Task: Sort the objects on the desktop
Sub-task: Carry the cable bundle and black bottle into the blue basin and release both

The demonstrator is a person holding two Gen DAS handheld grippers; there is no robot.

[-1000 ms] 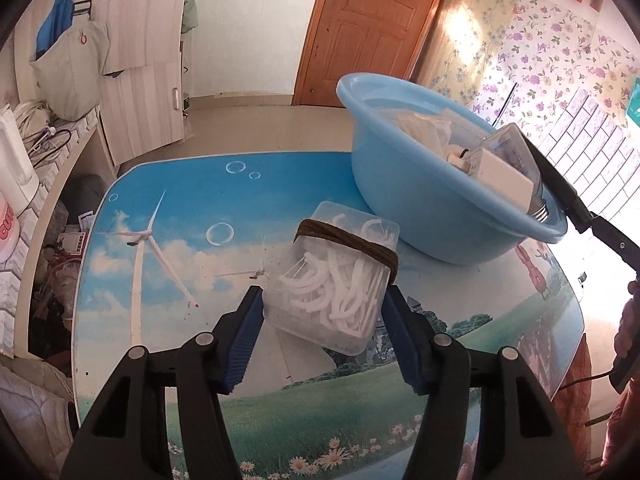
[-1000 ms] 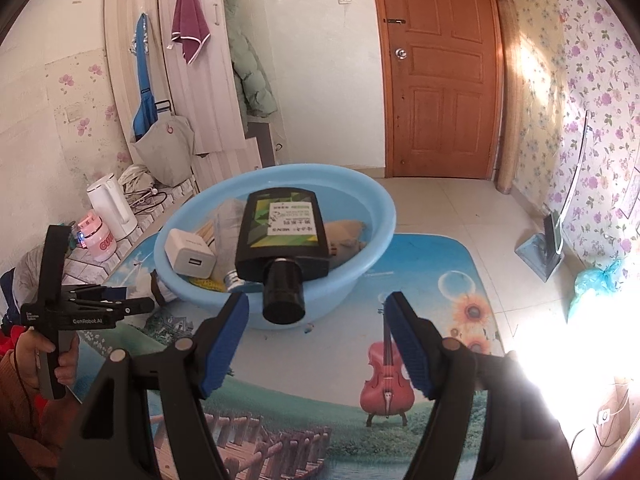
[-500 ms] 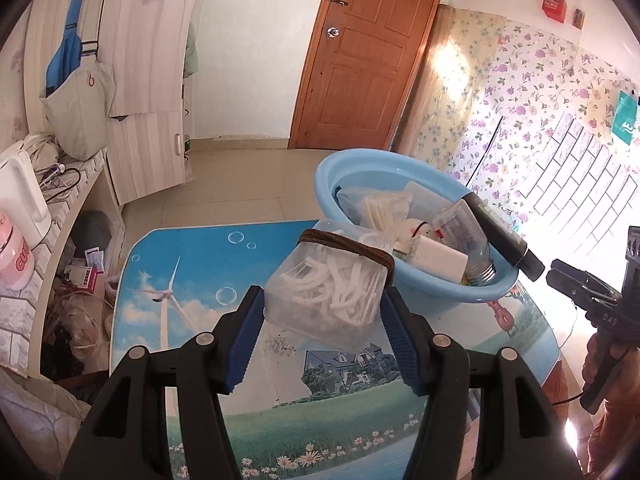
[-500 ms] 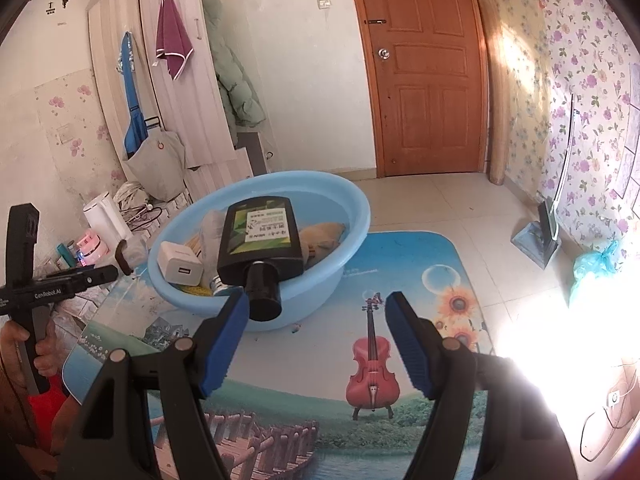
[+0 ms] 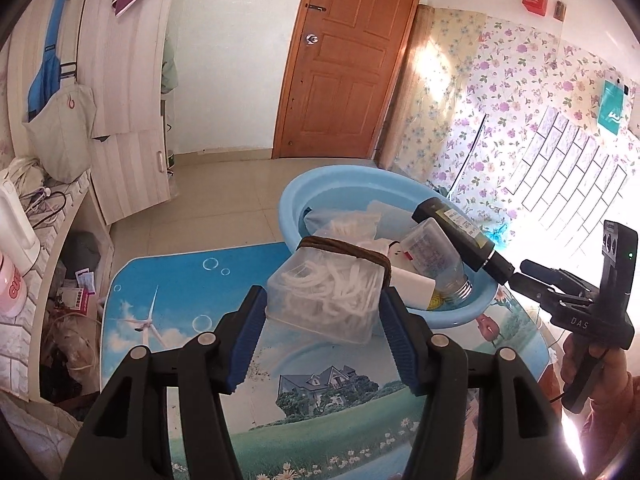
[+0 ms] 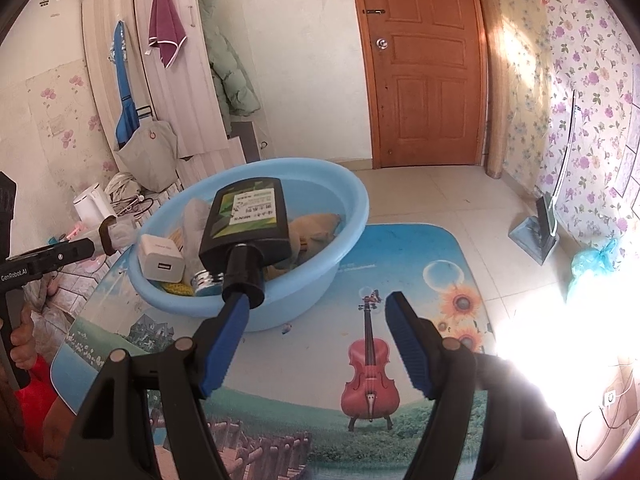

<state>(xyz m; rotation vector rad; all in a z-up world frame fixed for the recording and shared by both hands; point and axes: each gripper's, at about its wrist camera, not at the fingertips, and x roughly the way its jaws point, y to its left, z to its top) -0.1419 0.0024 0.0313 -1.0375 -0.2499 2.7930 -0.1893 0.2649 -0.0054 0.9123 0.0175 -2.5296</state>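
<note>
While my left gripper (image 5: pixel 324 320) clamps the clear plastic box of white floss picks (image 5: pixel 326 294), jaws closing slightly, and my right gripper (image 6: pixel 316 340) gapes empty, I must next carry it over the pale blue plastic basin (image 5: pixel 308 184), upper centre.

Door (image 6: pixel 422 68): brown panelled wood, closed, upper centre of frame; round metal knob on its left edge
Walls: white plaster beside the door; floral wallpaper (image 6: pixel 592 80) at right
Floor (image 6: pixel 472 208): pale tiles, centre right; strong sun glare at lower right
Wardrobe (image 6: pixel 160 80): light wood-grain panels, upper left; maroon towel (image 6: pixel 166 36) and green jacket (image 6: pixel 230 76) hanging there
Kettle (image 6: pixel 93 204): white, middle left
</note>
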